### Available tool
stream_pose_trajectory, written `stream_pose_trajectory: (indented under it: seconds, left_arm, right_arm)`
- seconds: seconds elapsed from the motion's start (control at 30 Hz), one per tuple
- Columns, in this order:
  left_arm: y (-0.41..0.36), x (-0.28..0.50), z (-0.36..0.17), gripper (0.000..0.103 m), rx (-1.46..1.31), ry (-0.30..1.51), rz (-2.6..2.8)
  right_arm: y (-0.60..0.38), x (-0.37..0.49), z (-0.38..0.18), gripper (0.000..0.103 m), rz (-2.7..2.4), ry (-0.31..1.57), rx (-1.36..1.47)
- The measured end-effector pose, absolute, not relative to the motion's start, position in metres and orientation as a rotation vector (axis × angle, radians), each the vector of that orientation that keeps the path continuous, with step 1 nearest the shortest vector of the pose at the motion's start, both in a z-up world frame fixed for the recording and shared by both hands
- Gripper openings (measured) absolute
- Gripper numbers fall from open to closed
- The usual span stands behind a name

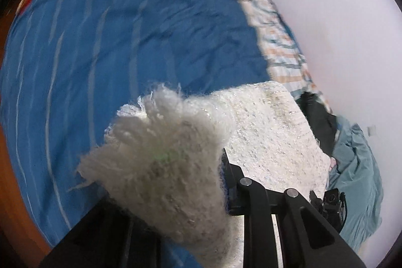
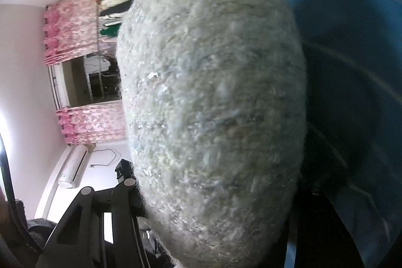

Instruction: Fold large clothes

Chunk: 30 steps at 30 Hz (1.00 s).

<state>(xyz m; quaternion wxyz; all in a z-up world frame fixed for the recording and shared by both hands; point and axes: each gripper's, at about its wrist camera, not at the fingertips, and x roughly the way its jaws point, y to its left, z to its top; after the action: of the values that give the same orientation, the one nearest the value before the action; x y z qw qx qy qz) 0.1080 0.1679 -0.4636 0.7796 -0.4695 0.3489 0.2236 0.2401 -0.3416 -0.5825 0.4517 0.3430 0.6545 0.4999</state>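
Observation:
A fluffy white knitted garment [image 1: 263,132] lies partly spread over the blue bedspread [image 1: 113,42]. My left gripper [image 1: 201,177] is shut on a bunched edge of it, and the fuzzy fabric hides the left finger; the right finger [image 1: 232,182] shows beside it. In the right wrist view the same white garment [image 2: 213,104] fills the middle, draped over my right gripper [image 2: 191,205], which is shut on it. Only the left finger [image 2: 123,177] of that gripper shows.
A striped cloth [image 1: 281,42] lies at the bed's right edge. A dark garment [image 1: 319,122] and a teal garment [image 1: 356,167] lie further right. Pink curtains [image 2: 75,27], a window and a clothes rack [image 2: 118,4] stand beyond. The wall is white.

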Motion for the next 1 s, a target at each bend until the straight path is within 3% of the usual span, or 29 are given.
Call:
stream_pose_trajectory:
  seconds: [0.3,0.53,0.73,1.0]
  left_arm:
    - [0.190,0.266,-0.365,0.018,-0.891,0.705,0.252]
    - [0.168,0.416,-0.336,0.018,-0.836,0.649,0.086]
    - [0.134,0.535,-0.387,0.018,-0.868,0.694,-0.009]
    - [0.105,0.604,-0.477,0.023,-0.809,0.856,-0.037]
  right_arm:
    - [-0.332,0.331,-0.481,0.058,1.176,1.438,0.926]
    - [-0.364,0.449,-0.422,0.058,1.106,1.268,0.940]
    - [-0.417,0.544,-0.434,0.058,1.041,1.230,0.941]
    - [-0.492,0.608,-0.538,0.058,0.909,1.315,0.989]
